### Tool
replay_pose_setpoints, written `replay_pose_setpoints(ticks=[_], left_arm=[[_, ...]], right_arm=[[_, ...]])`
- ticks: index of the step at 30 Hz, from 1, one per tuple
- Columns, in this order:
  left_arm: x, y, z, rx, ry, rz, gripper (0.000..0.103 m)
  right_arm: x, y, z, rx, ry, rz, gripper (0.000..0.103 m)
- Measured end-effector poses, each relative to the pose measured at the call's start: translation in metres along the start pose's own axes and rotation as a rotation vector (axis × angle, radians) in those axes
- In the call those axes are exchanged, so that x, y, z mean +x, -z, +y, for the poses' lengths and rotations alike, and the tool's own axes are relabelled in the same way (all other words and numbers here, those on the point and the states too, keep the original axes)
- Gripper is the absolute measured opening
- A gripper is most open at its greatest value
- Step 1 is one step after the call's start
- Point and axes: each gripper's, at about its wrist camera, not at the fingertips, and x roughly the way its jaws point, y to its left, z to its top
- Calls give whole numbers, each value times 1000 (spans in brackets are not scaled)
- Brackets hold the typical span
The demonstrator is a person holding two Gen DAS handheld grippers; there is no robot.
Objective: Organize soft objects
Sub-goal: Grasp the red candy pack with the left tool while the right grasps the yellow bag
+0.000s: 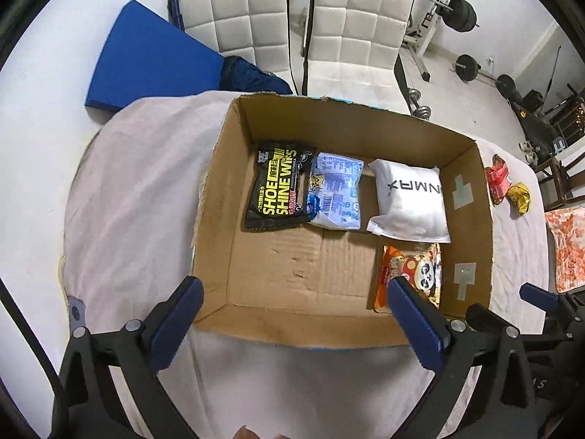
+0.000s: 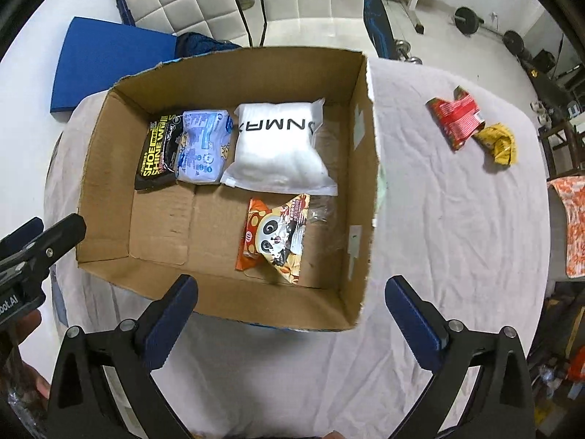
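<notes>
An open cardboard box (image 1: 215, 190) (image 2: 106, 168) sits on a cloth-covered table. Inside lie a black shoe-shine wipes pack (image 1: 276, 186) (image 2: 155, 153), a blue-white pack (image 1: 334, 190) (image 2: 203, 146), a white pouch (image 1: 409, 201) (image 2: 278, 150) and an orange panda snack bag (image 1: 413, 274) (image 2: 276, 236). A red packet (image 1: 498, 179) (image 2: 457, 115) and a yellow packet (image 1: 521, 195) (image 2: 499, 142) lie on the cloth right of the box. My left gripper (image 1: 292, 307) is open and empty above the box's near edge. My right gripper (image 2: 292, 303) is open and empty over the box's near right corner.
Two white padded chairs (image 1: 292, 25) and a blue mat (image 1: 153, 62) stand behind the table. Gym weights (image 1: 464, 11) are at the back right. An orange patterned cloth (image 2: 570, 226) lies at the right edge. The left gripper's body (image 2: 33, 252) shows at left in the right wrist view.
</notes>
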Motion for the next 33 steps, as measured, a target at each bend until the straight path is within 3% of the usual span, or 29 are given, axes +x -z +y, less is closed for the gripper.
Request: replay_pose_setpoints(ticks=[10, 16, 20, 25, 29, 33], left_arm=[[-39, 5, -35, -10, -17, -81, 103], [-55, -12, -83, 12, 4, -120, 103], [-54, -33, -137, 73, 39, -126, 103], [-32, -63, -211, 182, 57, -107, 103], [7, -93, -274, 278, 62, -53, 103], [51, -117, -321, 369, 30, -2, 103]], right_arm=[[-31, 7, -18, -39, -47, -66, 103], [-47, 0, -60, -5, -100, -78, 103], [-52, -7, -115, 72, -121, -77, 103], [-45, -29, -215, 227, -85, -81, 103], [-26, -57, -287, 300, -62, -73, 103], [9, -97, -341, 265, -23, -19, 103]])
